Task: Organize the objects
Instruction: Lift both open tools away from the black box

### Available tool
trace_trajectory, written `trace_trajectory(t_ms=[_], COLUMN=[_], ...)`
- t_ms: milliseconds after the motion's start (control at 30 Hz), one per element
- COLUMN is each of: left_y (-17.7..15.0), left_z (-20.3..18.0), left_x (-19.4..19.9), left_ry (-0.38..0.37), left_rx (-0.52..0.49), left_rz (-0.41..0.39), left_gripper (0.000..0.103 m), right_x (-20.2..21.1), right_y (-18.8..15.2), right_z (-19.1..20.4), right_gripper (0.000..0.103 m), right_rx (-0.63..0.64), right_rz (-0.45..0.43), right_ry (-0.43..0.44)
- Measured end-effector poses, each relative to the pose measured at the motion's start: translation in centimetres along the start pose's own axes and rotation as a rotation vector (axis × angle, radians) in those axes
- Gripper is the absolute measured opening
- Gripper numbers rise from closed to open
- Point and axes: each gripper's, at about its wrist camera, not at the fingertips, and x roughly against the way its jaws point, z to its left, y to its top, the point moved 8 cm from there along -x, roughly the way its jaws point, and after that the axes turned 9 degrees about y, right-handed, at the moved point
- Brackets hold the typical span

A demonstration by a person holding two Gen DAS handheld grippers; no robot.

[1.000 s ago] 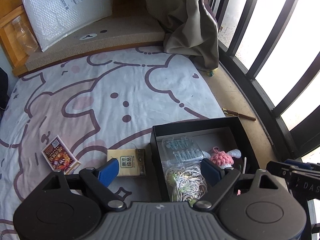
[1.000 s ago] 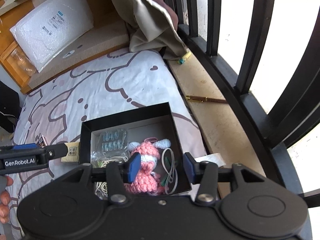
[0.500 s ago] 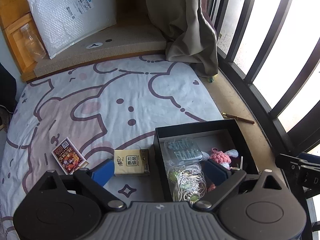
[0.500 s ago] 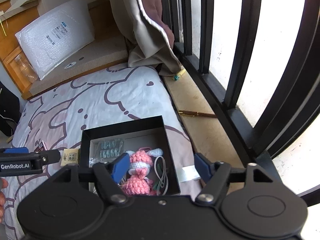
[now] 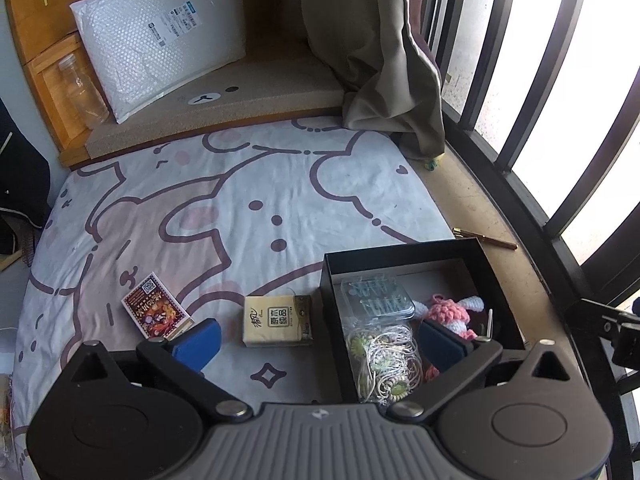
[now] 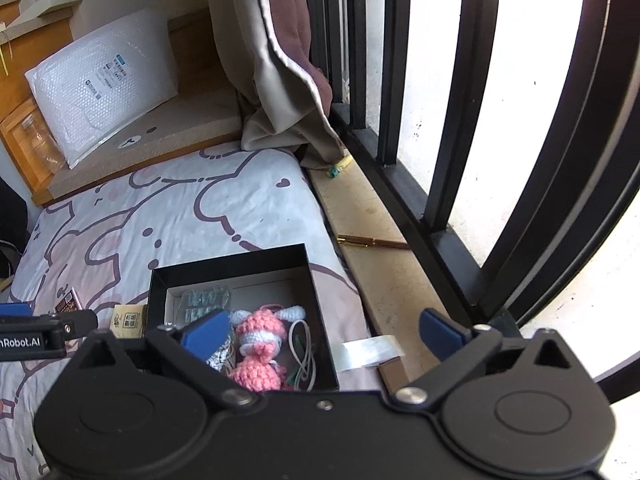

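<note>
A bed [image 5: 240,184] covered in a white sheet with a brown-outlined cartoon print fills the scene, with a barred window [image 6: 472,120] along its right side and a wooden ledge [image 6: 384,280] between them.

Nearest the cameras, both grippers stand wide open, their jaws having just been opening, with nothing pressed between the blue pads. The left gripper [image 5: 316,340] hangs over the near edge of the bed, one pad above the sheet and the other above the black box [image 5: 404,256]. The right gripper [image 6: 320,330] spans the box's right half and the ledge.

The open black box lies on the sheet at the bed's right edge. Inside it are a pink crocheted toy [image 6: 260,336] with white ears, a clear blister pack [image 5: 376,294], a bag of coiled cords [image 5: 384,360] and some rubber bands [image 6: 304,344]. Just left of the box lies a yellow tissue pack [image 5: 276,320], and further left a red card box [image 5: 154,312]. A strip of white tape [image 6: 370,352] lies just right of the box.

Further off, a brown pen [image 6: 372,242] rests on the ledge. At the head of the bed a white bubble mailer [image 5: 156,36] leans against wooden furniture beside a clear jar [image 5: 82,92], and a beige curtain [image 5: 376,52] hangs in the corner.
</note>
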Motion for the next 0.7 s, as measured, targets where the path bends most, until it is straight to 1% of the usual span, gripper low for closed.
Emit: trace_trajectory(t_ms=[133,233,700], left_y=[0.0,0.0,-0.2], left_z=[0.0,0.0,-0.4], left_x=[0.4,0.7,1.0], left_ry=[-0.003,-0.007,-0.013], left_rx=[-0.002,-0.005,-0.015], left_rz=[-0.005,-0.014,-0.016], left_gripper=[0.103,0.103,0.103], right_x=[0.1,0.1,0.5], right_y=[-0.3,-0.4,-0.4], right_z=[0.0,0.0,-0.7], right_gripper=[0.103,0.103,0.103], right_rx=[0.018,0.015,-0.006], right_rz=[0.005,0.010,0.000], right_ry=[-0.022,-0.015,-0.034])
